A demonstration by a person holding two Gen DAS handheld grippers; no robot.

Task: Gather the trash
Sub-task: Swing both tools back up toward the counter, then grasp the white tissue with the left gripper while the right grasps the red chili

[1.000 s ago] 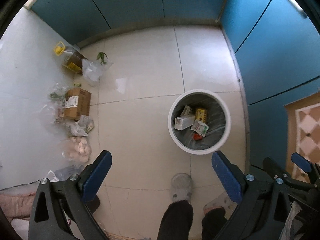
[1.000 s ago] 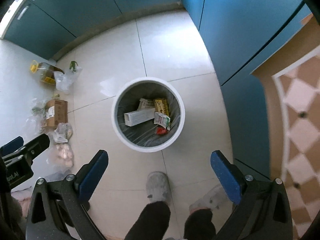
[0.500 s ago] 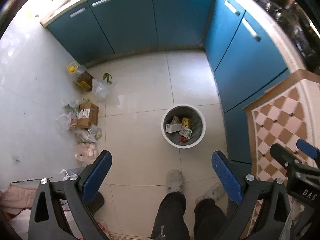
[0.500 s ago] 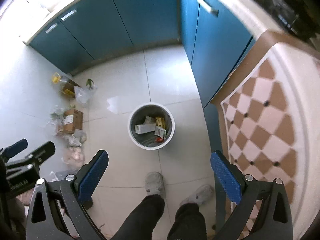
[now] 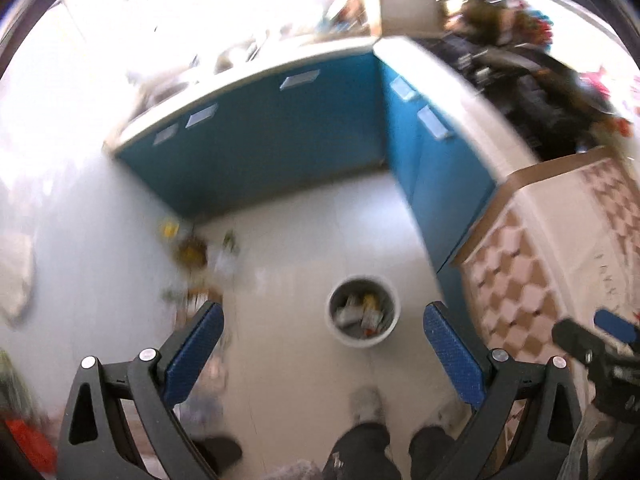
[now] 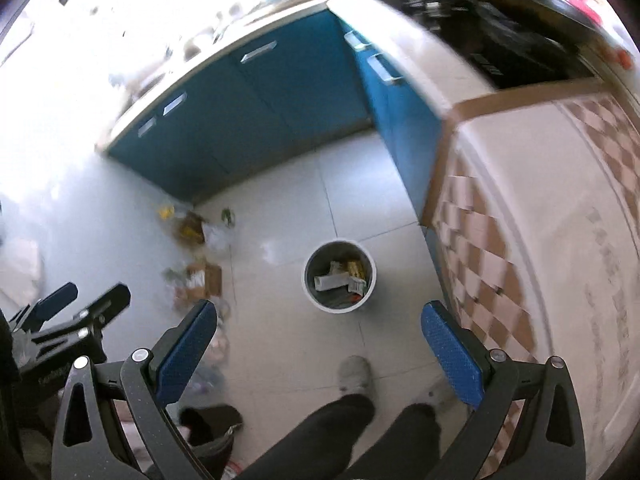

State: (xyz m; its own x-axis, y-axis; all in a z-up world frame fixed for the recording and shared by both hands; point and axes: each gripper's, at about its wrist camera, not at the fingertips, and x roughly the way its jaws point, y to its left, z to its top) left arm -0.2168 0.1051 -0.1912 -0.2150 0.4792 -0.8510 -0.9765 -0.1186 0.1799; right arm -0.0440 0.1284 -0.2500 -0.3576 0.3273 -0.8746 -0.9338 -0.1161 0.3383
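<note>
A round white trash bin (image 5: pixel 363 312) stands on the pale tiled floor far below and holds several cartons and wrappers; it also shows in the right wrist view (image 6: pixel 340 276). My left gripper (image 5: pixel 322 352) is open and empty, high above the floor. My right gripper (image 6: pixel 318 352) is open and empty too, at a similar height. Each gripper shows at the edge of the other's view. The left wrist view is blurred.
Blue cabinets (image 6: pixel 288 92) line the far and right sides under a pale countertop. A table with a checked cloth (image 6: pixel 540 240) is at the right. A cardboard box (image 6: pixel 206 278), bags and a bottle lie along the left wall. The person's legs and slippers (image 6: pixel 354 374) are below.
Both grippers have risen far above the floor. The bin now looks much smaller and the countertops and checked table have come into view.
</note>
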